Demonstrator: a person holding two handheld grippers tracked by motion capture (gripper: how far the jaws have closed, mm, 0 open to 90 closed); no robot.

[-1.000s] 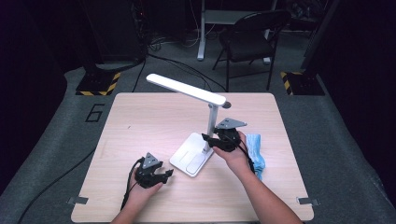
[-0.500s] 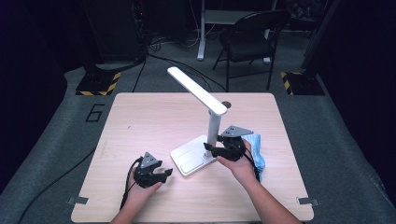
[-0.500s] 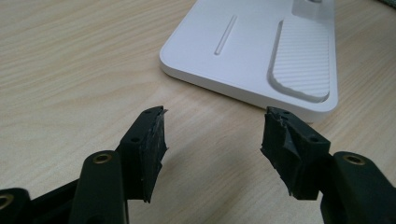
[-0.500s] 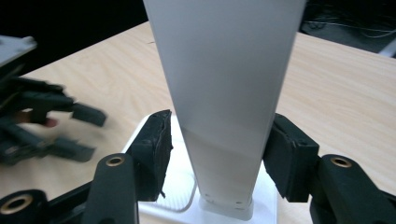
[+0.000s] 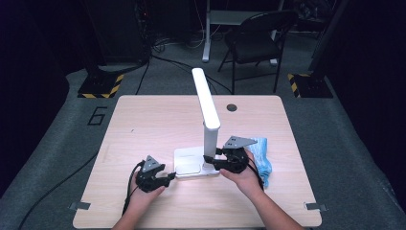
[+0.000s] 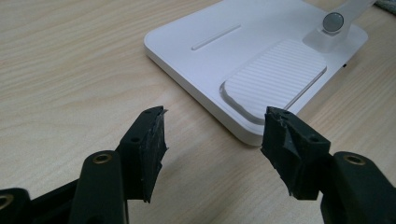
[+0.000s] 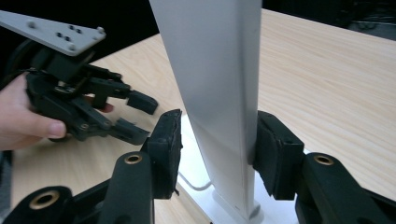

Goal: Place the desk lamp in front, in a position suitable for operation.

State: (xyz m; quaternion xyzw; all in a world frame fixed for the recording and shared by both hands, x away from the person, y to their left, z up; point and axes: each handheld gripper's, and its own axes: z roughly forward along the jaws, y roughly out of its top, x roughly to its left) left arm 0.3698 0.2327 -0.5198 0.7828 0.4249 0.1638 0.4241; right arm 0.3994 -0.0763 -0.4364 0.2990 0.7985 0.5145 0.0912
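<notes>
High view, wooden table (image 5: 143, 124) on grey carpet, left tongs (image 5: 168, 179) wide, right tongs (image 5: 210, 160) around lamp post (image 5: 209, 143).

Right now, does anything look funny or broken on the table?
Nothing looks broken. The lamp stands upright, though its head juts away from the person, and a blue cloth lies crumpled by the right hand.

- The lamp (image 5: 205, 143) stands on the desk (image 5: 143, 124), near its front middle.
- The left gripper (image 5: 168, 178) rests on the desk just left of the lamp's base.
- The right gripper (image 5: 210, 160) straddles the lamp's post from the right.
- A cloth (image 5: 262, 155) lies right of the lamp.
- A chair (image 5: 256, 36) stands behind the desk.
</notes>
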